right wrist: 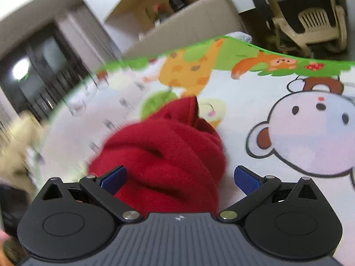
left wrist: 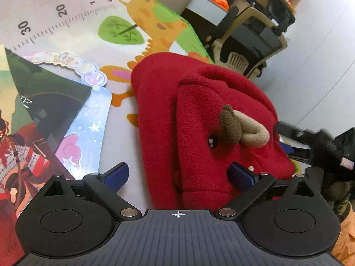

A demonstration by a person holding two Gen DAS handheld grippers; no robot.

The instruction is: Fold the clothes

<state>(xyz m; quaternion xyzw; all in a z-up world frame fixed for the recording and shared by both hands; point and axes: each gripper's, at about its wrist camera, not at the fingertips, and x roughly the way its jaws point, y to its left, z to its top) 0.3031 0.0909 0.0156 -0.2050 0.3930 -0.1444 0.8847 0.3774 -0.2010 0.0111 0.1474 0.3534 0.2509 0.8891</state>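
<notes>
A red fleece garment [left wrist: 188,115] lies bunched on the cartoon play mat [left wrist: 73,17]. It carries a brown and tan plush antler [left wrist: 241,128] and a stitched eye. My left gripper [left wrist: 179,174] is open, its blue pads [left wrist: 117,175] wide apart, the right pad resting against the fleece. In the right wrist view the same red garment [right wrist: 168,153] sits crumpled between and ahead of my right gripper [right wrist: 180,177], which is open with nothing clamped. The other gripper's black body [left wrist: 315,141] shows at the right edge of the left wrist view.
Printed picture cards [left wrist: 44,119] lie on the mat to the left of the garment. Beyond the mat's green edge [right wrist: 266,51] stand a beige chair [left wrist: 250,42], a cardboard box [right wrist: 188,26] and a desk. A dark door [right wrist: 40,71] is at the far left.
</notes>
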